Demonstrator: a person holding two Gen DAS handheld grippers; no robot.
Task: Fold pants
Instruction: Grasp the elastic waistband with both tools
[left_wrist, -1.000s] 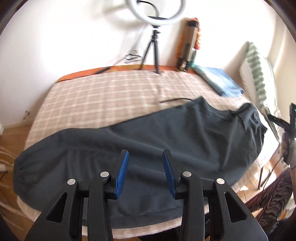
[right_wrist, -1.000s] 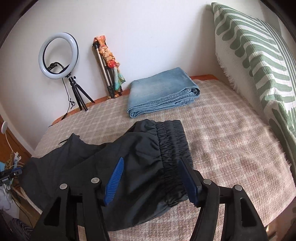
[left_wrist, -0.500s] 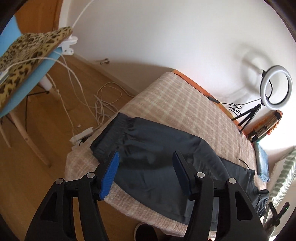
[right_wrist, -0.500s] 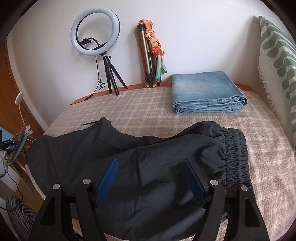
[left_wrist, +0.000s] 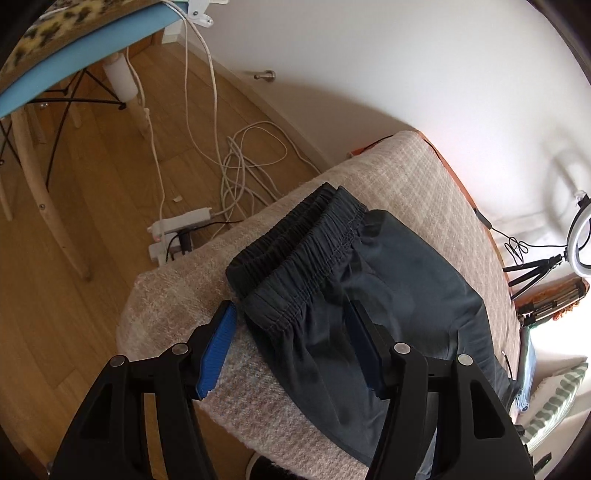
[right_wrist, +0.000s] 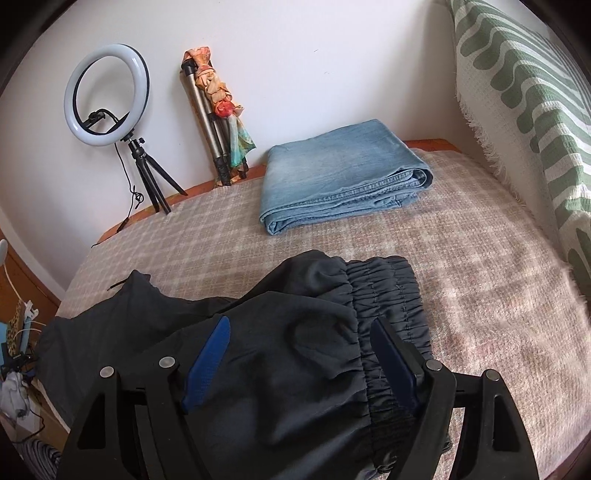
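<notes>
The dark pants (left_wrist: 354, 295) lie lengthwise along the near edge of the checked bed cover (left_wrist: 417, 184), already doubled leg over leg. A second ago the left gripper (left_wrist: 291, 350) looked across the middle of the garment; it has since swung to the gathered leg cuffs (left_wrist: 295, 240) at the bed's corner and tipped downward, its jaws released — blue pads straddling the cuff, nothing pinched. The right gripper (right_wrist: 303, 362) hovers over the elastic waistband (right_wrist: 388, 295), its jaws having just widened, empty as well. Both ends are lined up — likely for a cuff-to-waist fold. Folded jeans (right_wrist: 340, 173) rest well beyond.
</notes>
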